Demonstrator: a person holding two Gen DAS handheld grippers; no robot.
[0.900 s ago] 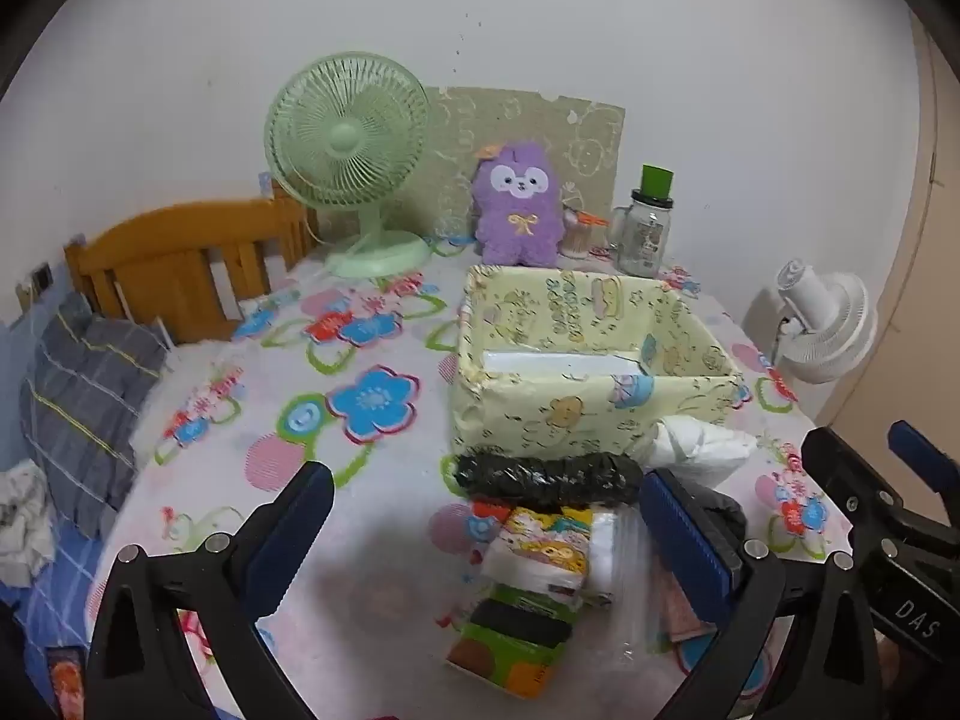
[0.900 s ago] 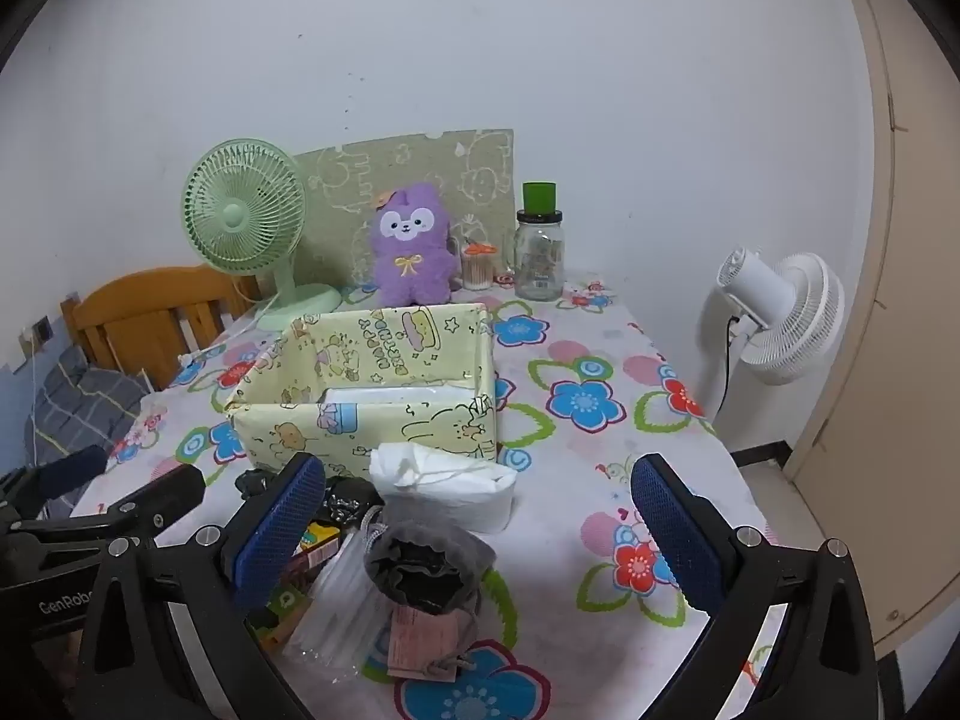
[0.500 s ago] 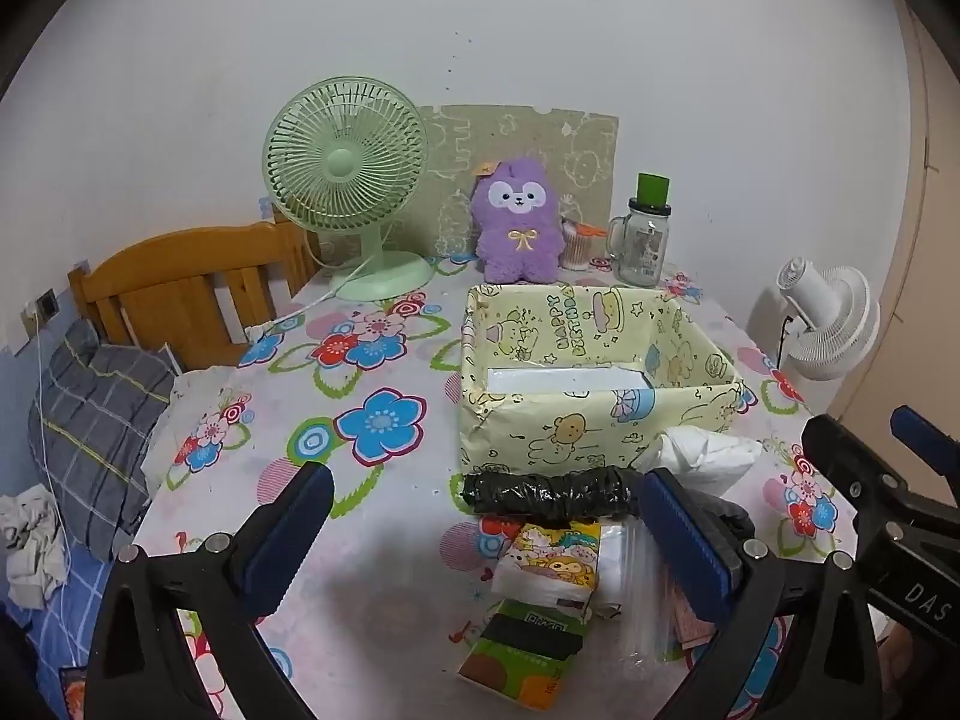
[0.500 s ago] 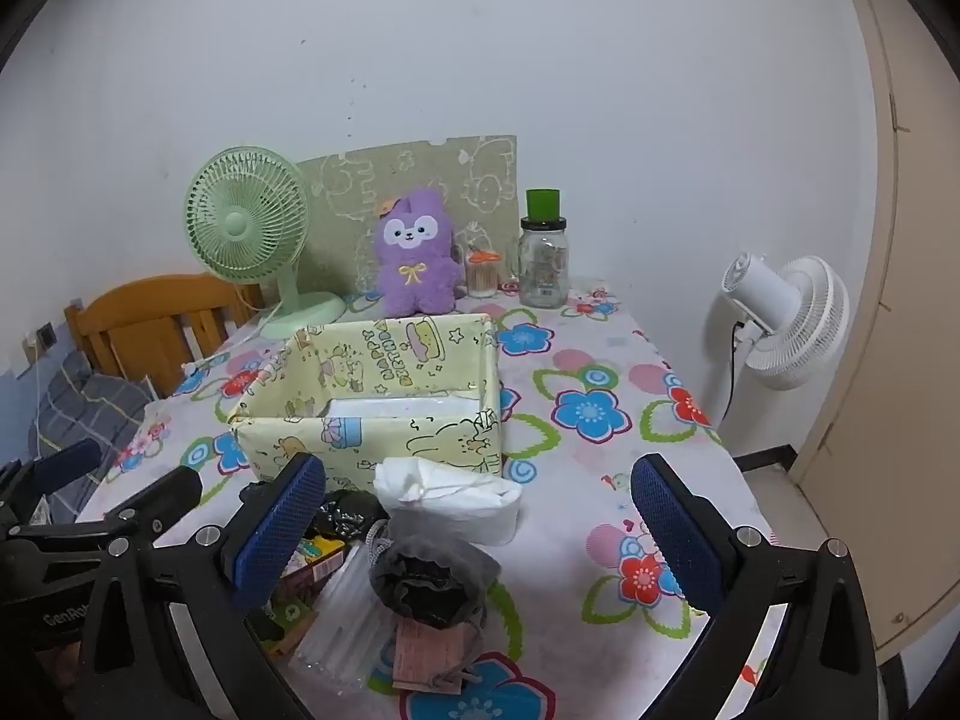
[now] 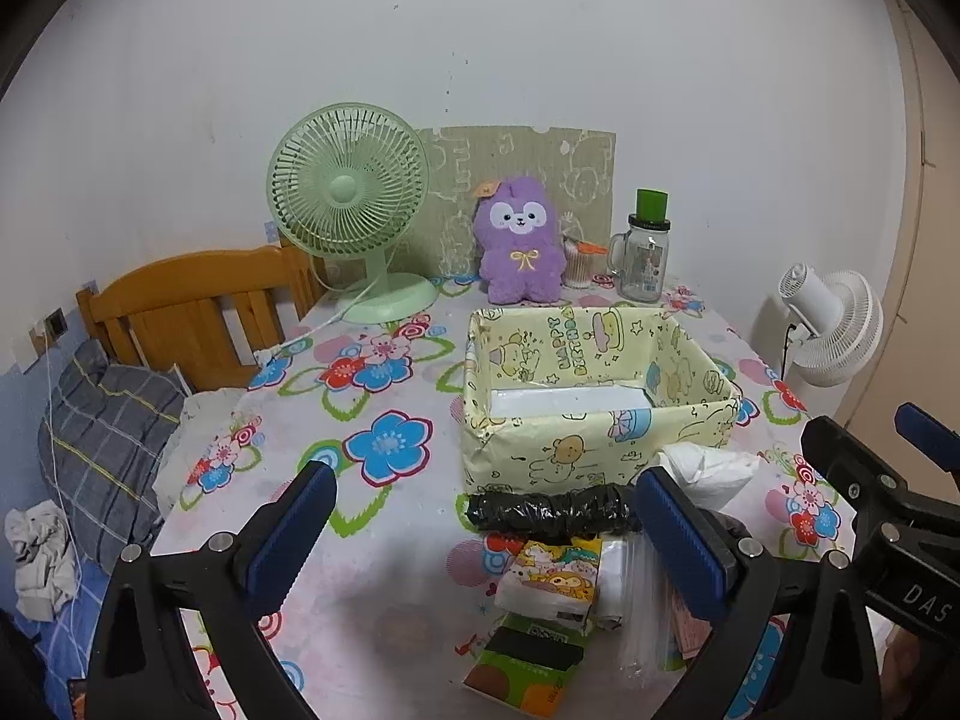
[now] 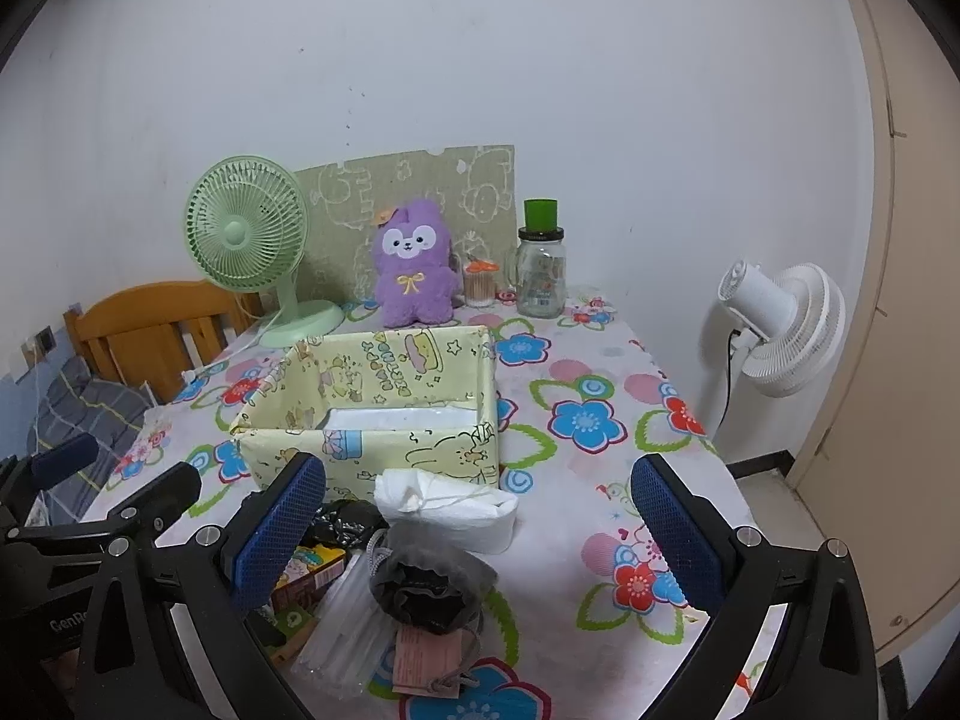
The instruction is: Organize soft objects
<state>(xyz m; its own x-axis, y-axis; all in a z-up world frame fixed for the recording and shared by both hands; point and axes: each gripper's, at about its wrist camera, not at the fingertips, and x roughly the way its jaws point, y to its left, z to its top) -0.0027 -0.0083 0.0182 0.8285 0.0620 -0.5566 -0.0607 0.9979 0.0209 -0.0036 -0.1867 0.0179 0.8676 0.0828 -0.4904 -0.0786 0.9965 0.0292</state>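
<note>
A yellow cartoon-print box (image 5: pixel 600 414) stands open on the floral table, also in the right wrist view (image 6: pixel 372 420). In front of it lie soft items: a black bag roll (image 5: pixel 549 513), a white tissue bundle (image 6: pixel 447 510), a grey drawstring pouch (image 6: pixel 429 588), a cartoon tissue pack (image 5: pixel 555 579), clear plastic bags (image 6: pixel 348 618) and a green packet (image 5: pixel 522 666). A purple plush (image 5: pixel 521 249) sits at the back. My left gripper (image 5: pixel 486 534) is open above the pile's left side. My right gripper (image 6: pixel 480 528) is open over the pouch and tissue. Both are empty.
A green desk fan (image 5: pixel 348 204), a glass jar with green lid (image 5: pixel 647 252) and a toothpick cup (image 6: pixel 480 285) stand along the back wall. A white fan (image 6: pixel 780 327) is beyond the table's right edge. A wooden chair (image 5: pixel 198 306) and grey pillow (image 5: pixel 102 438) are at left.
Both grippers have risen and pulled back a little, so the box and pile sit lower and farther in view. Nothing on the table has moved.
</note>
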